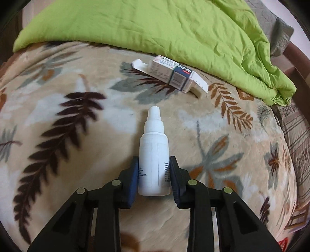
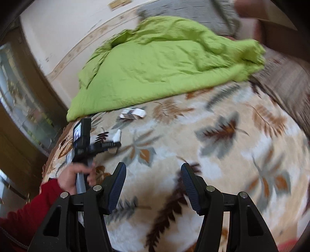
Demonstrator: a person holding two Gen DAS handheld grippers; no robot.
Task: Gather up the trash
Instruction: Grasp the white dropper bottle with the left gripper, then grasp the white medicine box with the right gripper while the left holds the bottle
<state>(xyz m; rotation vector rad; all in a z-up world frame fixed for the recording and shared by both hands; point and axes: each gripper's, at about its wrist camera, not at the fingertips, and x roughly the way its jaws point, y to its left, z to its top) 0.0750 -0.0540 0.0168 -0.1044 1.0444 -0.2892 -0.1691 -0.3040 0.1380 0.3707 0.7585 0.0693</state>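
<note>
A white plastic dropper bottle (image 1: 154, 155) lies on the leaf-patterned blanket (image 1: 67, 135), cap pointing away. My left gripper (image 1: 154, 164) is shut on its lower body, blue pads pressing both sides. Beyond it an open cardboard medicine box (image 1: 170, 74) lies at the edge of the green duvet. In the right wrist view my right gripper (image 2: 154, 174) hangs open above the blanket with nothing between its fingers. That view also shows the left gripper (image 2: 108, 144) held by a hand (image 2: 74, 178), the bottle (image 2: 116, 136) in it, and the box (image 2: 132, 113) further back.
A crumpled green duvet (image 1: 174, 29) covers the far half of the bed. A grey pillow (image 2: 193, 11) lies behind it. A red sleeve (image 2: 29, 211) reaches in at the left. A wall and a wooden frame stand to the left of the bed.
</note>
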